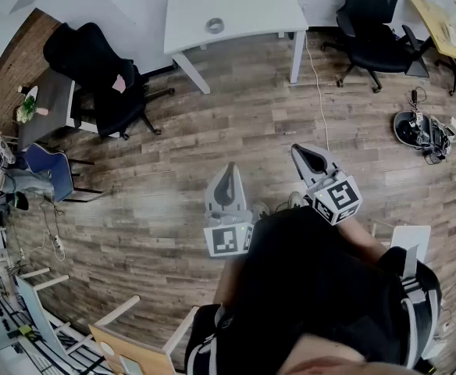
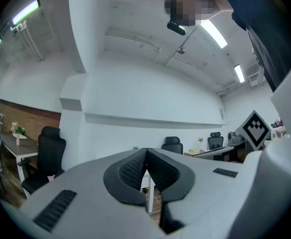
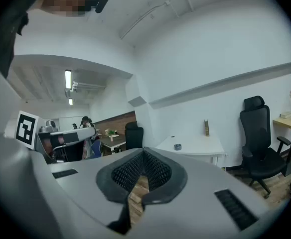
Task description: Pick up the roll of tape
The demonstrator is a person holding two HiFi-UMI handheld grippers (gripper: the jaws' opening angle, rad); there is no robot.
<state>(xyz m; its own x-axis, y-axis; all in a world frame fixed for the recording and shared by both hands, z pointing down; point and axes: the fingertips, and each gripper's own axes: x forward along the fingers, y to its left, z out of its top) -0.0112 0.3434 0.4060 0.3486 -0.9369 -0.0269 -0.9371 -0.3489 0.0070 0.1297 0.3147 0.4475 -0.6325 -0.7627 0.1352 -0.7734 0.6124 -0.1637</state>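
Roll of tape (image 1: 215, 26) on white table (image 1: 247, 10), left claw (image 1: 228, 174) and right claw (image 1: 304, 155) above wood floor (image 1: 173, 151)

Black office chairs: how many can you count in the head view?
2 black office chairs: one left of the white table, one right of it. Another may be cut off at the right edge.

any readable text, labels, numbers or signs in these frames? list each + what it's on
No readable words or numbers anywhere.
left marker cube on left gripper: black-and-white square pattern, no letters.
right marker cube on right gripper: pattern only, no letters.
pink patch on black chair: too small to read.
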